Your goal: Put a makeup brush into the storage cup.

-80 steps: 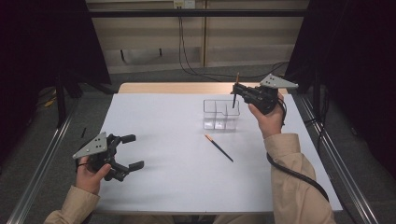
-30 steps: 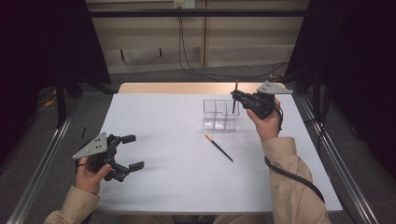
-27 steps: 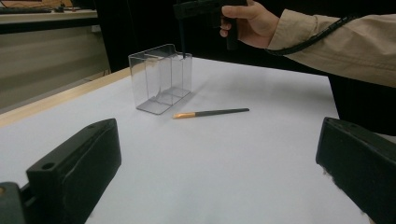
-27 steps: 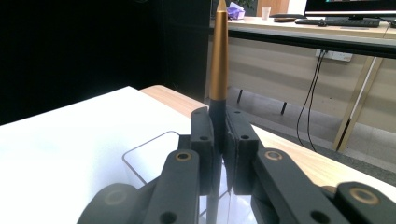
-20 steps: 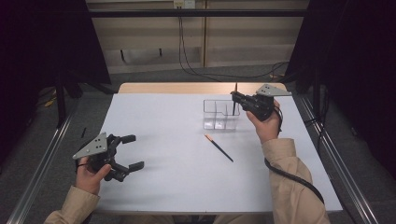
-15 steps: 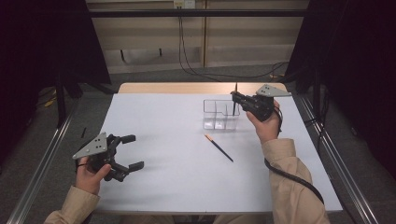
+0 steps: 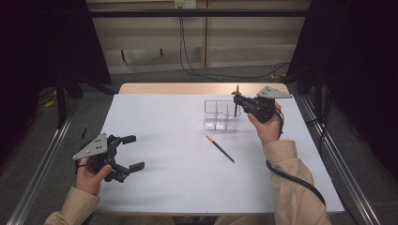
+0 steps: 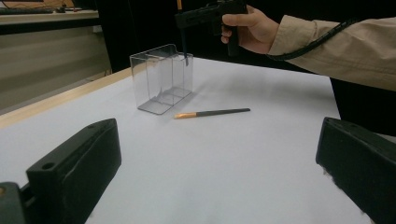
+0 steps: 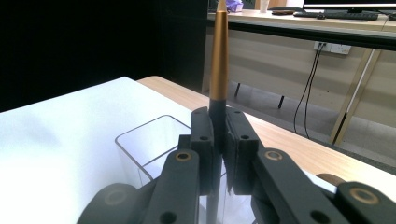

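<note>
1. The pen [image 7: 235, 101] stands upright in the right gripper [image 7: 237, 100], its gold end up and its dark tip dipping into the right-hand compartment of the clear plastic holder [image 7: 221, 115]; held vertical like this, it can slide straight down between the walls rather than catch on the rim.
2. The right gripper's jaws are clamped tight on the dark barrel just below the gold section, as the right gripper view shows [image 9: 218, 112]. The grip sits high on the pen, which leaves most of the lower length free to enter the holder.
3. How deep the tip reaches is hard to judge; in the left gripper view [image 8: 183, 44] it appears to hang just inside the top edge, not at the bottom.
4. A second pen [image 7: 219, 148] lies flat on the white table [image 7: 178, 187], just in front of the holder and apart from it, probably waiting its turn.
5. The left gripper [image 7: 133, 152] rests near the table's left front corner with its jaws spread wide and nothing between them, well clear of the work.
</note>
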### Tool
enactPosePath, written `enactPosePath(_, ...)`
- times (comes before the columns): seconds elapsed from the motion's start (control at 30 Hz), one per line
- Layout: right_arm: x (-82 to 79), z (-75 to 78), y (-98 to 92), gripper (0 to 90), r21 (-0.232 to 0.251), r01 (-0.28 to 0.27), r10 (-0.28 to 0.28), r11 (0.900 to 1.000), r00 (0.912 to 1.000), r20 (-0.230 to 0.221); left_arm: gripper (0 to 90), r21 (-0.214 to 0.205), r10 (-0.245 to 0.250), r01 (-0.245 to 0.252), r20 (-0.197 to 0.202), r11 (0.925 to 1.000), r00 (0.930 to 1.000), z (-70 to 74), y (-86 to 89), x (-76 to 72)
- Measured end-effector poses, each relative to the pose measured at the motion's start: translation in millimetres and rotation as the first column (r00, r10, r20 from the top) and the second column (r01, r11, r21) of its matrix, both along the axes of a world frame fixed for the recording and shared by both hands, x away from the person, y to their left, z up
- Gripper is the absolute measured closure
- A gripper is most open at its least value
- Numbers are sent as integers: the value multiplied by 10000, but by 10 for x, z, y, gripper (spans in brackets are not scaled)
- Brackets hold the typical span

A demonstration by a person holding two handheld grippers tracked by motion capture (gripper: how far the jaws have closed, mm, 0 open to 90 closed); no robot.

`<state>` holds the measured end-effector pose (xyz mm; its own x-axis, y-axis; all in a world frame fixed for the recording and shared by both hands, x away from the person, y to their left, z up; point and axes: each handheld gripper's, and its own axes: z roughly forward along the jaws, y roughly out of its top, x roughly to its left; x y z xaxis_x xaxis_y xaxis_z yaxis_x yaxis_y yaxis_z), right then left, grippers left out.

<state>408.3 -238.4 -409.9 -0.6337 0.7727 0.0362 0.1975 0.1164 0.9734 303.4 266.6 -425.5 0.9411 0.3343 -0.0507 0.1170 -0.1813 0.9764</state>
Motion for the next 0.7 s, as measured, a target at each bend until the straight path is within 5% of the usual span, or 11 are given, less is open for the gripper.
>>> enactPosePath(0.7,-9,-72,-32,831,71,77,-76,9999,10000,-58,0,18,-13,13,7,10000,10000,-4,0,4)
